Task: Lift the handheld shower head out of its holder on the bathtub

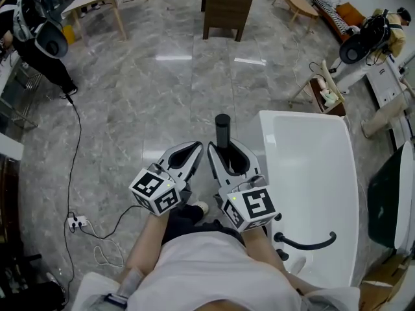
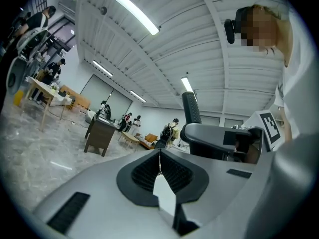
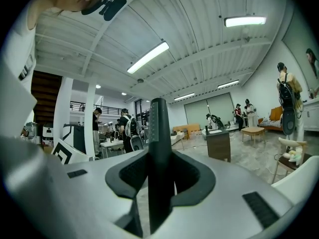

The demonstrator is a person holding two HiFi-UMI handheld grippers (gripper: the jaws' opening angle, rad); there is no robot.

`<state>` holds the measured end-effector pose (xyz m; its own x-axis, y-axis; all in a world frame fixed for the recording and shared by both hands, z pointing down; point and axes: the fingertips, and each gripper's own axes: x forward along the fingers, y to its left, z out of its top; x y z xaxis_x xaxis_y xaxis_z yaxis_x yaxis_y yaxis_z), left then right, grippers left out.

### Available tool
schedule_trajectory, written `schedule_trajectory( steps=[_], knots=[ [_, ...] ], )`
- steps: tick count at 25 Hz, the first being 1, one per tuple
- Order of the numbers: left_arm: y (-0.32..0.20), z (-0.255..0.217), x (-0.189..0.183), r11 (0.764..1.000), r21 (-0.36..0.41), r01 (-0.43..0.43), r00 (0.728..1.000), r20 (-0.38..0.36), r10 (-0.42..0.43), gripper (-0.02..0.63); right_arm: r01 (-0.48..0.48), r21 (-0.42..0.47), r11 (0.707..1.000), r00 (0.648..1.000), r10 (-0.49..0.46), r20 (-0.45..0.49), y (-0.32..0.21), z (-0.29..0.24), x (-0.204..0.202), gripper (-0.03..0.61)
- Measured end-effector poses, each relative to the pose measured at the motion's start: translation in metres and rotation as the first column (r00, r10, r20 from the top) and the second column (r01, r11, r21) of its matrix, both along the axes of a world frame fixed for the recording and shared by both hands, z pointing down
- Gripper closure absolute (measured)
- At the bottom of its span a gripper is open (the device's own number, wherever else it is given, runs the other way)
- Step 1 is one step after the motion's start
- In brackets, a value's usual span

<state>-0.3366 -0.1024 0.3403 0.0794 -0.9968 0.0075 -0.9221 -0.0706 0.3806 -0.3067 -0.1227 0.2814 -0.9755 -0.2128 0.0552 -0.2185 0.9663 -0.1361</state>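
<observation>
— Now, head view first: what does each gripper carry?

— Right gripper (image 1: 226, 149): jaws clamped on the handheld shower head (image 1: 222, 126), a black stick-shaped piece that stands upright out of the jaws. Left gripper (image 1: 194, 150): jaws together, nothing between them. Both grippers sit side by side in front of the person.

— And where is the shower head relative to the bathtub?

— It is clear of the white bathtub (image 1: 295, 129), over the grey marble floor (image 1: 162, 89) just beside the tub's left rim. A black curved fitting (image 1: 306, 242) lies on the tub's near end, well apart from the shower head.

— Left gripper view?

— The left gripper (image 2: 159, 157) shows its two jaws meeting along a thin seam, with only the floor visible through the notch behind the tips. To the right, the right gripper (image 2: 214, 141) appears with the shower head (image 2: 190, 108) rising from it.

— Right gripper view?

— The right gripper (image 3: 159, 159) has the shower head (image 3: 159, 128) upright at the centre, both pads pressed against its sides; one narrow face is ribbed. The tub's white rim (image 3: 299, 177) curves in at lower right.
</observation>
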Motion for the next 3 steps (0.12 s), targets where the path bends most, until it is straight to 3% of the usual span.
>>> schedule_trajectory(
  steps=[3],
  knots=[
    [-0.0044, -0.0011, 0.0011, 1.000, 0.000, -0.012, 1.000, 0.002, 0.012, 0.601, -0.018, 0.007, 1.000, 1.000, 0.018, 0.008, -0.0063, -0.0026, 0.0032, 0.440]
  ],
)
